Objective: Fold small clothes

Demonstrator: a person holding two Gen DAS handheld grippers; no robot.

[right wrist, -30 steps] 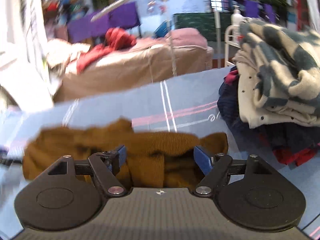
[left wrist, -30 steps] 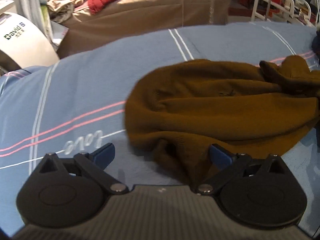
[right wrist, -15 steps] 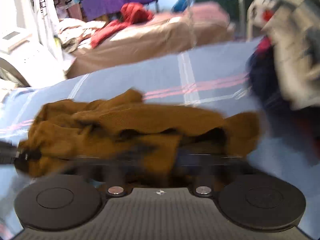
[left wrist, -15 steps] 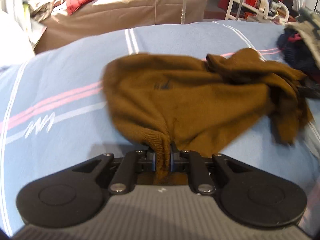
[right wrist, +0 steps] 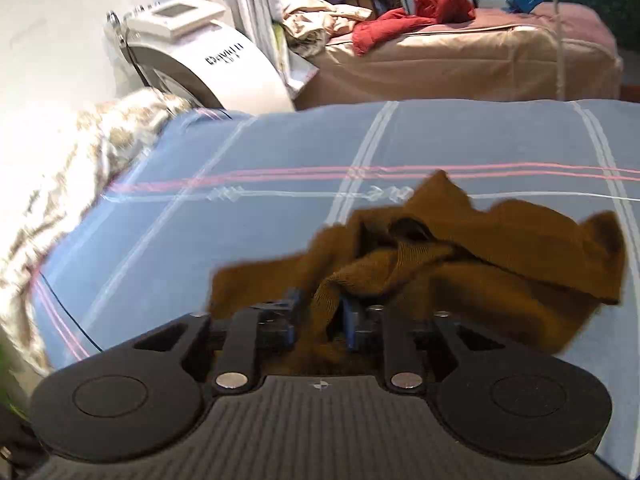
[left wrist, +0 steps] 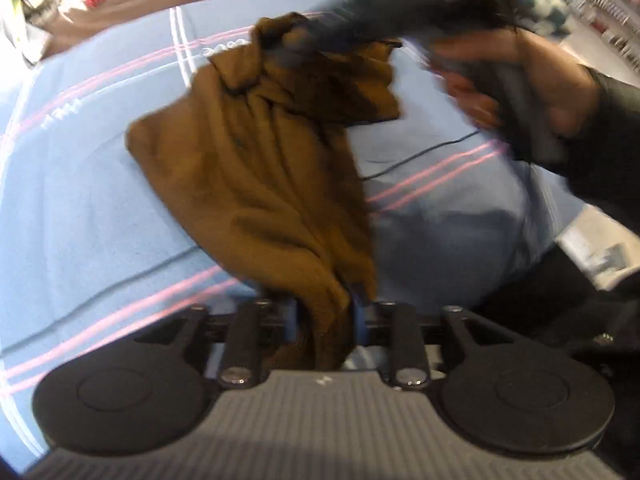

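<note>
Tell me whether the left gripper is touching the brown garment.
Touching. The left wrist view shows the brown garment bunched between the left gripper's blue pads, cloth against both, though the jaws have just been opening.

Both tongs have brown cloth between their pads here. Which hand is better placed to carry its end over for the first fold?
Probably the right. The right tongs hold the bunched far end of the brown garment, already lifted off the blue bedsheet. The left tongs, jaws just reopening, hold its near edge and can anchor it.
</note>
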